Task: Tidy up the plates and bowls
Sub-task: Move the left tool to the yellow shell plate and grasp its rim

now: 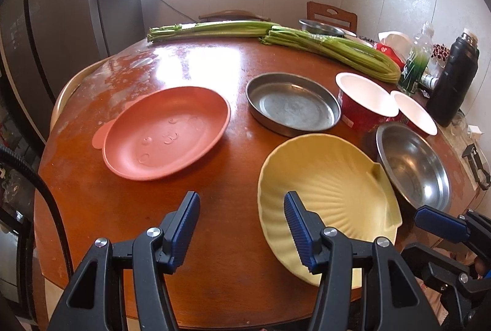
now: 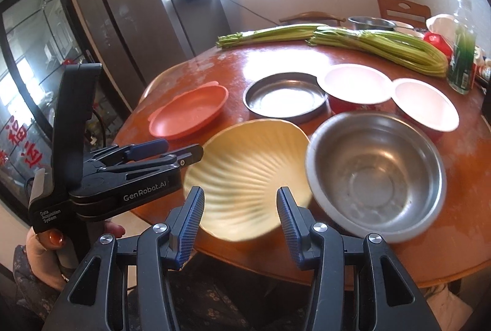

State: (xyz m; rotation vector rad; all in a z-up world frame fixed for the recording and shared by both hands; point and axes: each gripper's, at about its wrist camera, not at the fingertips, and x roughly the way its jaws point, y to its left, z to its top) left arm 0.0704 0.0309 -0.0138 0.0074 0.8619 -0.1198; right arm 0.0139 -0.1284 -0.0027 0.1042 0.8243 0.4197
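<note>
On the round wooden table lie a pink oval plate [image 1: 165, 133], a flat steel dish [image 1: 293, 103], a yellow shell-shaped plate [image 1: 325, 199], a steel bowl [image 1: 414, 165] and two red bowls with white insides [image 1: 365, 94] [image 1: 414, 113]. My left gripper [image 1: 241, 226] is open above the near table edge, its right finger over the yellow plate's left rim. My right gripper [image 2: 239, 223] is open and empty, hovering just in front of the yellow plate [image 2: 248, 174], with the steel bowl [image 2: 377, 174] to its right. The left gripper also shows in the right wrist view [image 2: 172, 151].
Two celery bunches [image 1: 331, 50] lie across the far side of the table. A black flask [image 1: 454, 79], a green bottle [image 1: 417, 60] and another steel bowl [image 1: 320, 27] stand at the far right. A fridge [image 1: 46, 39] stands to the left and chairs behind.
</note>
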